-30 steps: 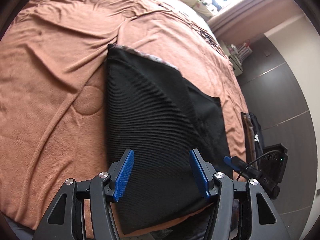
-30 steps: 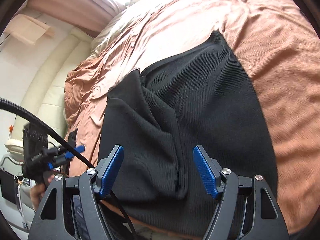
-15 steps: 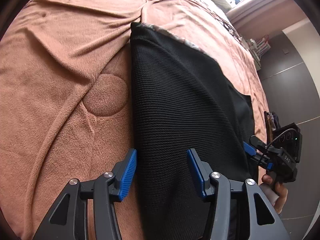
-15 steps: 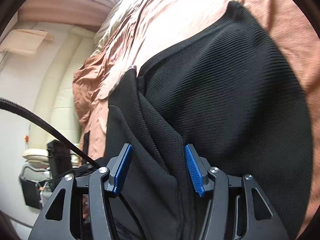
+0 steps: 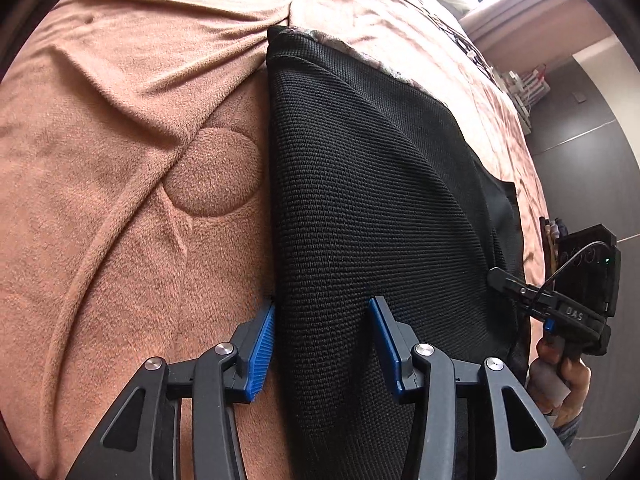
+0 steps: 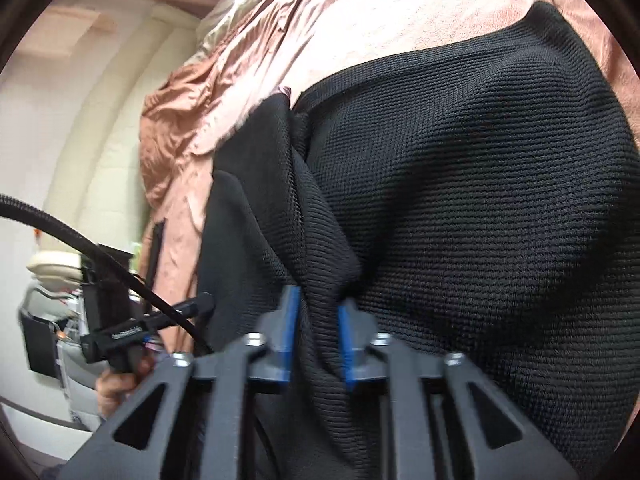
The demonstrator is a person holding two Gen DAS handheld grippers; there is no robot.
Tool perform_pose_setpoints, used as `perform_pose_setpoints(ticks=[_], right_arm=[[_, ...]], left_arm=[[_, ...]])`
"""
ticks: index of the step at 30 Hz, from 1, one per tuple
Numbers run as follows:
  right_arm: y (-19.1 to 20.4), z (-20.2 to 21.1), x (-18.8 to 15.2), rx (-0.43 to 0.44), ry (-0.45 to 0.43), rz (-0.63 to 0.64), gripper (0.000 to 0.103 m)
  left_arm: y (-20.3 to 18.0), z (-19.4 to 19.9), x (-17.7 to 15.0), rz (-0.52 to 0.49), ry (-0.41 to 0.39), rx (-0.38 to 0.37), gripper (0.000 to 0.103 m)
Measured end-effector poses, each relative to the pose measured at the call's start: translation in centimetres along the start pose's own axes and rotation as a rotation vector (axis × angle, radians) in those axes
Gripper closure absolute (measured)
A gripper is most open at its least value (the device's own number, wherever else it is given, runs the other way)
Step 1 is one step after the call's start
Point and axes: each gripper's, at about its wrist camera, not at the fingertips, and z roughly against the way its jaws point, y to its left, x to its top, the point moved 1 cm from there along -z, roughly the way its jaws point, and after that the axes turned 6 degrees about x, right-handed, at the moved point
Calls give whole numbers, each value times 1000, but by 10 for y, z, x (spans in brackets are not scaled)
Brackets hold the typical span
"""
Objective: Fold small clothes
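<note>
A black knit garment [image 5: 380, 200] lies partly folded on a brown fleece blanket [image 5: 120, 160]. My left gripper [image 5: 322, 344] hangs low over the garment's near left edge. Its jaws are closing, with the edge of the cloth between the blue pads [image 5: 262, 340] but not pinched. In the right wrist view the garment [image 6: 480, 200] bulges upward. My right gripper [image 6: 318, 336] is closing tight on a raised fold of the black cloth, which bunches between its pads [image 6: 290, 328]. A hand holds the right gripper [image 5: 560, 308] at the garment's right edge.
A round embossed patch [image 5: 214, 172] marks the blanket left of the garment. A bright window ledge [image 5: 520, 8] and dark wall panels [image 5: 592, 160] lie beyond the bed. The left gripper [image 6: 120, 332] and its black cable [image 6: 80, 240] show at left, before a cream padded wall [image 6: 100, 120].
Both grippers have sunk closer to the garment. The right jaws went from wide apart to pinching a fold. The left jaws narrowed and now straddle the garment's left edge.
</note>
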Motion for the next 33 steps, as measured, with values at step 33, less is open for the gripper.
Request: perform_pose_setpoints(ticks=[33], right_arm=[[21, 65, -46, -212, -160, -12, 98]], left_arm=[[-44, 0, -55, -130, 2, 42, 55]])
